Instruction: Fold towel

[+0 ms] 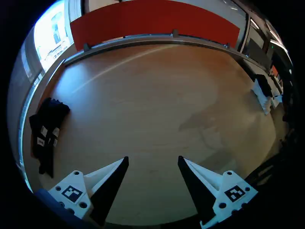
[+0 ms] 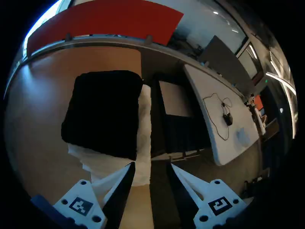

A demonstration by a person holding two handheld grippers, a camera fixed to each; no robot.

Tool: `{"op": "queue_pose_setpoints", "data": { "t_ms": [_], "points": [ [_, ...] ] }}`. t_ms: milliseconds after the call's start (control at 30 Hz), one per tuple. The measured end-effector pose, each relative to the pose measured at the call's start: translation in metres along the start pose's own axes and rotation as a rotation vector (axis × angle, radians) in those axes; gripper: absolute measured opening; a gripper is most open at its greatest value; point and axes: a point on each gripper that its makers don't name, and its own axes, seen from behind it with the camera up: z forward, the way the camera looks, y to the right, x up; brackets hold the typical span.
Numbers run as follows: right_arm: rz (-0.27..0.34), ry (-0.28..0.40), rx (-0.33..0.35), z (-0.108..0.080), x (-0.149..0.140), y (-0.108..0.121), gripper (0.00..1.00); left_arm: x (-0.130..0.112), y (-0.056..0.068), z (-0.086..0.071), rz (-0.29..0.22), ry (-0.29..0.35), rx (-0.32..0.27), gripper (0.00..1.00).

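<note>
A light brown wooden table (image 1: 152, 107) is seen in the left gripper view, bordered along its far edge by a grey metal rail (image 1: 152, 38). Behind the rail a red rectangular panel (image 1: 152, 19) is set upright, and a bright window (image 1: 49, 34) is seen at the far left. A crumpled black fabric bundle with small white tags (image 1: 47, 126) is laid near the table's left edge. In the right gripper view, a white-topped table (image 2: 225, 118) is placed to the right, apart from the wooden one; a thin black cable (image 2: 213, 110) and a small dark device (image 2: 228, 120) are laid on it.
</note>
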Motion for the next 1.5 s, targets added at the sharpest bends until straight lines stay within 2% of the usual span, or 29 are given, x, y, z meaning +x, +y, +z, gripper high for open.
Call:
{"op": "queue_pose_setpoints", "data": {
  "t_ms": [67,133,267,600,700,900,1200,1333,1500],
  "points": [
    [0.005,0.007,0.001,-0.001,0.002,0.0,0.62,0.0,0.0,0.0,0.0,0.001,-0.001,0.96],
    [0.011,0.017,0.003,-0.003,0.004,-0.002,0.67,0.0,0.0,0.0,0.0,0.003,-0.002,0.96],
    [0.03,0.044,0.015,-0.008,0.009,-0.007,0.87,0.001,0.0,-0.001,-0.003,0.009,-0.006,0.96],
    [0.04,0.092,0.009,-0.025,0.023,-0.015,0.89,0.004,-0.002,-0.003,-0.003,0.025,-0.016,0.96],
    [0.049,0.132,0.008,-0.035,0.035,-0.021,0.89,0.004,-0.003,-0.003,-0.007,0.03,-0.018,0.96],
    [0.117,0.297,0.016,-0.067,0.081,-0.042,0.89,0.007,-0.01,-0.005,-0.015,0.048,-0.018,0.96],
    [0.271,0.619,0.077,-0.14,0.153,-0.091,0.89,0.018,-0.023,-0.008,-0.046,0.096,-0.02,0.96],
    [0.3,0.747,0.093,-0.175,0.178,-0.116,0.89,0.027,-0.032,-0.01,-0.058,0.133,-0.011,0.96],
    [0.291,0.857,0.101,-0.213,0.201,-0.154,0.89,0.044,-0.046,-0.012,-0.076,0.195,0.001,0.96]
  ]
}}
